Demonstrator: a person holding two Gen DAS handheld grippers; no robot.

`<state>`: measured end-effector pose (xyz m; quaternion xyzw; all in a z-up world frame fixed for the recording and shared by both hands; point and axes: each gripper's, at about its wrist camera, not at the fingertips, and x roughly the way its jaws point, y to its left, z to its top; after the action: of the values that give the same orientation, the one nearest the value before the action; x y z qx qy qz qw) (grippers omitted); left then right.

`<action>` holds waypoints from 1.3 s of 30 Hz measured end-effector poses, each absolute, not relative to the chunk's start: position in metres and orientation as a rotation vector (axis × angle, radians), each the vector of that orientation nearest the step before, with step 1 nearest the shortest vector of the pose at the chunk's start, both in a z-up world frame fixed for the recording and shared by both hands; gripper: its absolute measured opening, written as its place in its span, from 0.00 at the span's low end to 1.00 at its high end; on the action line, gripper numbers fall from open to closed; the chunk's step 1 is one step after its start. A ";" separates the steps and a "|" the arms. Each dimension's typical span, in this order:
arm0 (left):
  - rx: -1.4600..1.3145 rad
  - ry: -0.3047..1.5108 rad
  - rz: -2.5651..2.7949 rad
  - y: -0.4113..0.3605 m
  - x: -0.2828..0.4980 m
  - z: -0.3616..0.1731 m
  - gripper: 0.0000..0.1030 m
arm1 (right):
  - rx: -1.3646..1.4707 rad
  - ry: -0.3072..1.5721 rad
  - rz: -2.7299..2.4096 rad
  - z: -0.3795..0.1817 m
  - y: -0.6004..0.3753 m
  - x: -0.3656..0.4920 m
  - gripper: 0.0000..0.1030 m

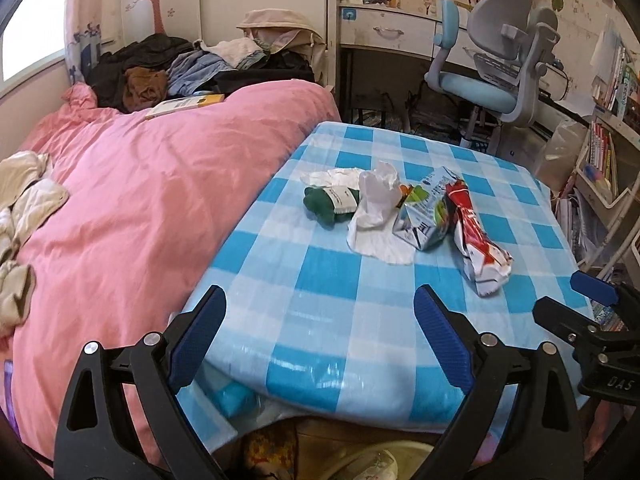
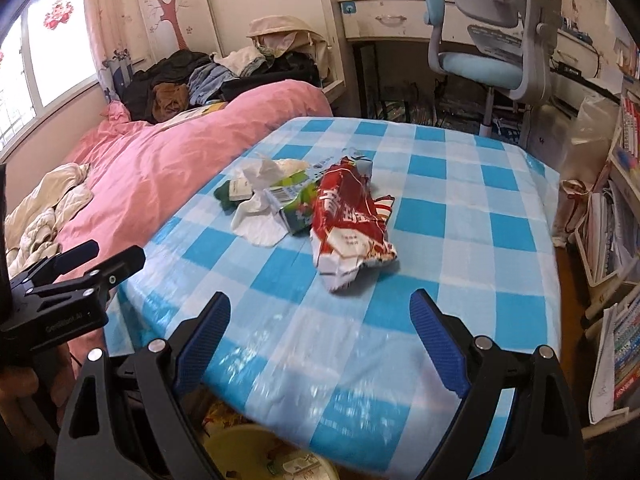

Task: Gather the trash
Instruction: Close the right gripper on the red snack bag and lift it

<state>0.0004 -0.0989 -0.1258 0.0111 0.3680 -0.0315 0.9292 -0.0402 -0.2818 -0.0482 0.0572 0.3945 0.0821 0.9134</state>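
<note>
Trash lies in a cluster on the blue-checked table: a red and white snack bag, a flattened drink carton, white crumpled tissue, and a dark green item with a white label. My left gripper is open and empty above the table's near edge. My right gripper is open and empty, short of the snack bag. Each gripper shows at the side of the other's view.
A bed with a pink duvet and piled clothes is left of the table. A blue and grey chair and desk stand behind. Bookshelves are on the right. A yellow bin sits below the table's near edge.
</note>
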 end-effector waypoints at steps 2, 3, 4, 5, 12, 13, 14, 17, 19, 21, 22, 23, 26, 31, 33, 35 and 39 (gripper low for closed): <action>0.030 0.757 -0.064 -0.102 0.010 -0.126 0.89 | 0.112 0.822 0.171 -0.052 -0.280 -0.029 0.85; 0.035 0.758 -0.063 -0.104 0.015 -0.127 0.89 | 0.108 0.826 0.173 -0.053 -0.280 -0.025 0.85; 0.037 0.759 -0.063 -0.104 0.018 -0.127 0.89 | 0.102 0.830 0.174 -0.054 -0.279 -0.021 0.85; 0.037 0.760 -0.064 -0.106 0.023 -0.127 0.89 | 0.099 0.834 0.174 -0.055 -0.278 -0.018 0.85; 0.041 0.768 -0.080 -0.116 0.043 -0.128 0.89 | 0.082 0.864 0.182 -0.066 -0.275 0.007 0.85; 0.044 0.768 -0.080 -0.117 0.045 -0.128 0.89 | 0.080 0.868 0.184 -0.067 -0.274 0.009 0.85; 0.045 0.769 -0.080 -0.117 0.048 -0.128 0.89 | 0.077 0.874 0.188 -0.069 -0.273 0.012 0.85; 0.043 0.775 -0.080 -0.119 0.057 -0.129 0.89 | 0.073 0.883 0.196 -0.071 -0.272 0.018 0.85; 0.042 0.776 -0.077 -0.120 0.062 -0.129 0.89 | 0.073 0.887 0.201 -0.073 -0.273 0.022 0.84; 0.040 0.776 -0.072 -0.120 0.067 -0.129 0.89 | 0.074 0.895 0.202 -0.075 -0.274 0.026 0.82; 0.039 0.777 -0.071 -0.119 0.070 -0.129 0.89 | 0.075 0.899 0.201 -0.075 -0.275 0.028 0.82; 0.038 0.777 -0.070 -0.119 0.072 -0.129 0.89 | 0.076 0.901 0.202 -0.076 -0.275 0.028 0.80; 0.036 0.780 -0.068 -0.119 0.078 -0.129 0.89 | 0.076 0.906 0.204 -0.077 -0.277 0.033 0.78; 0.044 0.782 -0.072 -0.123 0.084 -0.130 0.89 | 0.074 0.922 0.209 -0.081 -0.278 0.039 0.73; 0.047 0.782 -0.073 -0.124 0.086 -0.131 0.89 | 0.071 0.936 0.210 -0.083 -0.278 0.042 0.67; 0.053 0.783 -0.073 -0.124 0.089 -0.131 0.89 | 0.067 0.951 0.207 -0.086 -0.279 0.044 0.63; 0.057 0.802 -0.074 -0.121 0.100 -0.135 0.89 | 0.066 0.969 0.214 -0.088 -0.281 0.046 0.49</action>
<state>0.1002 -0.1210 -0.1348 0.0276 0.3904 -0.0361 0.9195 0.0459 -0.2808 -0.0881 0.0317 0.4649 0.1027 0.8788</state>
